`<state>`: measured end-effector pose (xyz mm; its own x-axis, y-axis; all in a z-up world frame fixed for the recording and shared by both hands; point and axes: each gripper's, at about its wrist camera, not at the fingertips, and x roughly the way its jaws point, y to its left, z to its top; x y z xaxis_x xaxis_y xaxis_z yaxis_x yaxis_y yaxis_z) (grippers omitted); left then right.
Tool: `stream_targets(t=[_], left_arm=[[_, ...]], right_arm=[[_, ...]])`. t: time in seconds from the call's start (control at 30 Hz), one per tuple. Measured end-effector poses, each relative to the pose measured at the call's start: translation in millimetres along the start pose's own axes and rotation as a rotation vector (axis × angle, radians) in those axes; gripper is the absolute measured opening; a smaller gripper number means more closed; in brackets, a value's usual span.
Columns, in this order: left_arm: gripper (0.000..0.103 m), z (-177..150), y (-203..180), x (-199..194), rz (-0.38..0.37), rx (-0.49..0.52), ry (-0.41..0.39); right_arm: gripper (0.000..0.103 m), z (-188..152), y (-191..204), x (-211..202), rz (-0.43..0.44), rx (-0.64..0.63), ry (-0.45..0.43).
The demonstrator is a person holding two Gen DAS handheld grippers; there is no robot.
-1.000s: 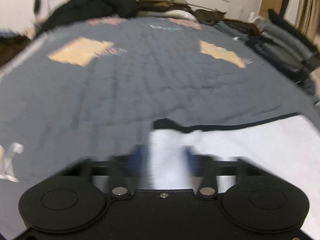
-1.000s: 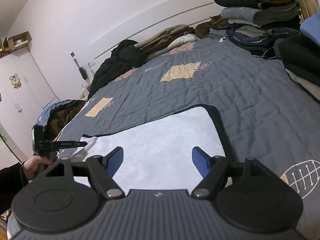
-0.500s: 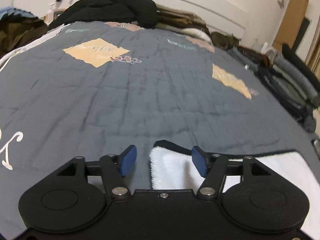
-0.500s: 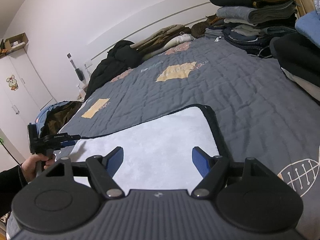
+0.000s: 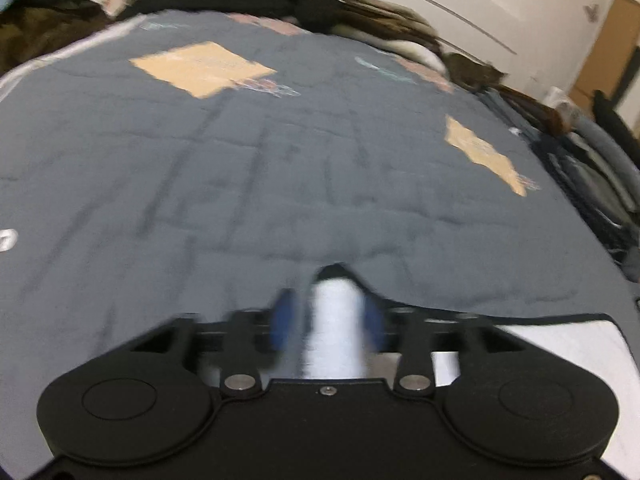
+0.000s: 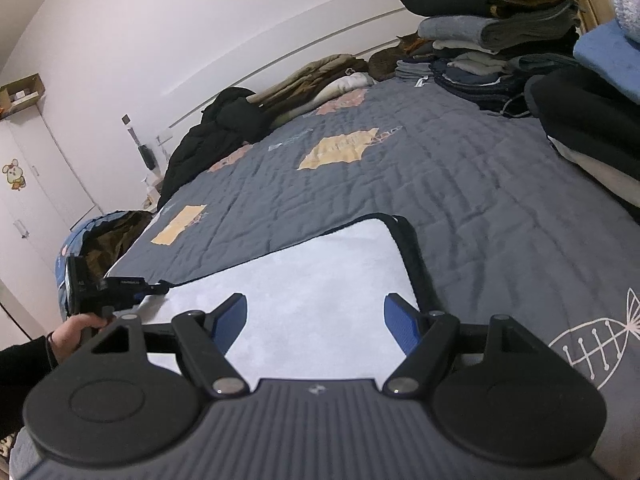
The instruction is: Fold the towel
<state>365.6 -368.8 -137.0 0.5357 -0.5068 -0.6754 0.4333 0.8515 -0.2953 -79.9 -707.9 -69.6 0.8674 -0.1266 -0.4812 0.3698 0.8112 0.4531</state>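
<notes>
White towel (image 6: 320, 280) lies flat on the bed quilt (image 6: 460, 184). Left tool (image 5: 328, 320) pinches its far-left corner; right tool (image 6: 316, 316) hovers wide apart. Grabbing step, I'd guess; right needs its corner next.

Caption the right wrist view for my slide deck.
Open right gripper hovers over white towel on grey quilt.

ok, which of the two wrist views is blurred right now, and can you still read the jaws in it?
Left wrist view: motion-smeared throughout; the left gripper has jaws streaked but close together on the white towel corner. Right wrist view: sharp, with fisheye bending of the wall and quilt; the right gripper has jaws wide apart over the towel.
</notes>
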Motion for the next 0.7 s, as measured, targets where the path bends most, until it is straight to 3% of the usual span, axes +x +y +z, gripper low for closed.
stream_targets(t=[0.13,0.27,0.3,0.37,0.43,0.7], left_arm=[[0.05,-13.2,5.6,-59.7,-0.01,-0.051,-0.073],[0.065,-39.6,8.7,-139.7,-0.034,-0.115,-0.155],[0.065,-51.8,7.7,-158.6,-0.041,-0.129,-0.169],[0.075,-77.9,6.9,-194.0,-0.053,-0.17,-0.185],[0.076,-107.1,8.8,-221.0,-0.076,-0.245,-0.202],[0.08,-207.2,21.8,-258.2,-0.144,-0.569,-0.168]], right_arm=[[0.075,1.4,0.5,-0.9,0.008,0.004,-0.005],[0.075,3.3,2.4,-2.1,0.006,0.013,-0.005],[0.075,3.9,2.8,-2.5,0.006,0.019,-0.006],[0.075,4.8,4.6,-3.4,0.002,0.029,-0.003],[0.075,5.8,7.9,-5.9,0.003,0.039,-0.007],[0.075,2.9,22.2,-21.7,0.031,0.104,-0.038]])
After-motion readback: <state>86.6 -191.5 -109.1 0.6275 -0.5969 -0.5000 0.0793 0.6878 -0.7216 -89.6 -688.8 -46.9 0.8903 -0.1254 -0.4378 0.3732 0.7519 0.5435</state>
